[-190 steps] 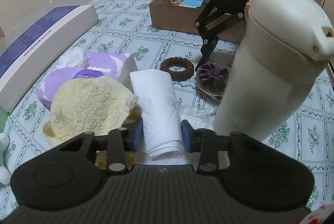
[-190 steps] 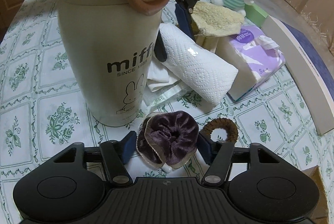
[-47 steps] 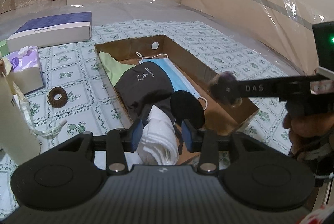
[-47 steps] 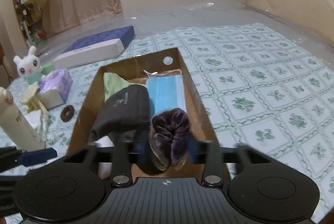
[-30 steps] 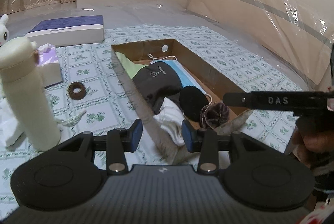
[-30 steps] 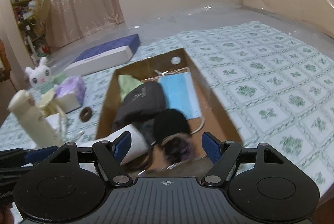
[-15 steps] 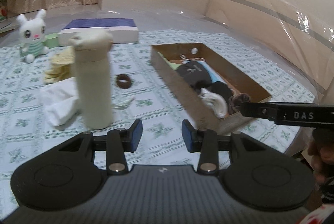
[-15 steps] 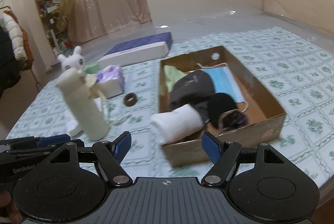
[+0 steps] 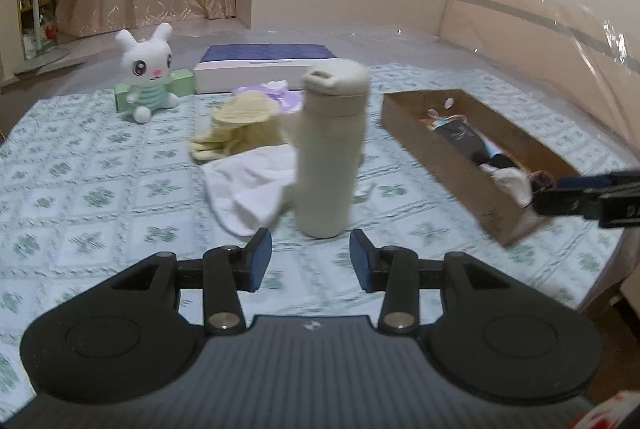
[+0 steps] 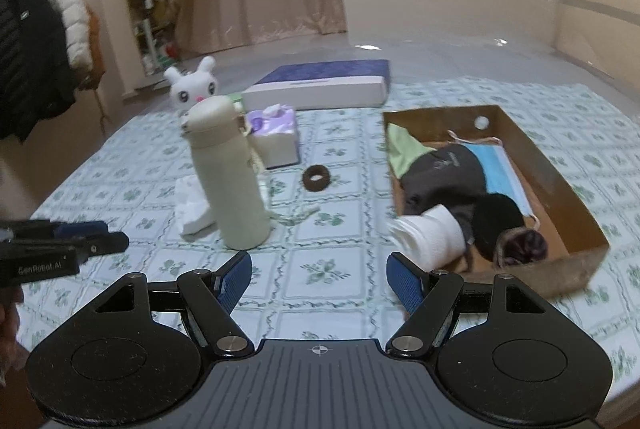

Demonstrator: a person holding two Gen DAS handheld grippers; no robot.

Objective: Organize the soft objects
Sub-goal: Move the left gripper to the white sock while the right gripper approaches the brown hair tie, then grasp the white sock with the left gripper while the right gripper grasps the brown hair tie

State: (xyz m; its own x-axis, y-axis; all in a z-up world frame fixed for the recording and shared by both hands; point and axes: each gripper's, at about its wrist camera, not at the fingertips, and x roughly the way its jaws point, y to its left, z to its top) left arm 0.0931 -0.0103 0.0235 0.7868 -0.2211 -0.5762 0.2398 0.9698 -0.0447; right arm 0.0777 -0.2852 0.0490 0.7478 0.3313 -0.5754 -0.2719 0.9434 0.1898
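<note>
Table w/ green-patterned cloth carries the cardboard box, which holds the white towel roll, black items and purple scrunchie. Brown scrunchie lies outside, near the bottle. Left hand-held gripper is opening, nothing between (right hand-held gripper released too).

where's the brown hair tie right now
In the right wrist view the brown hair tie lies on the tablecloth, between the tissue pack and the cardboard box, right of the bottle.
</note>
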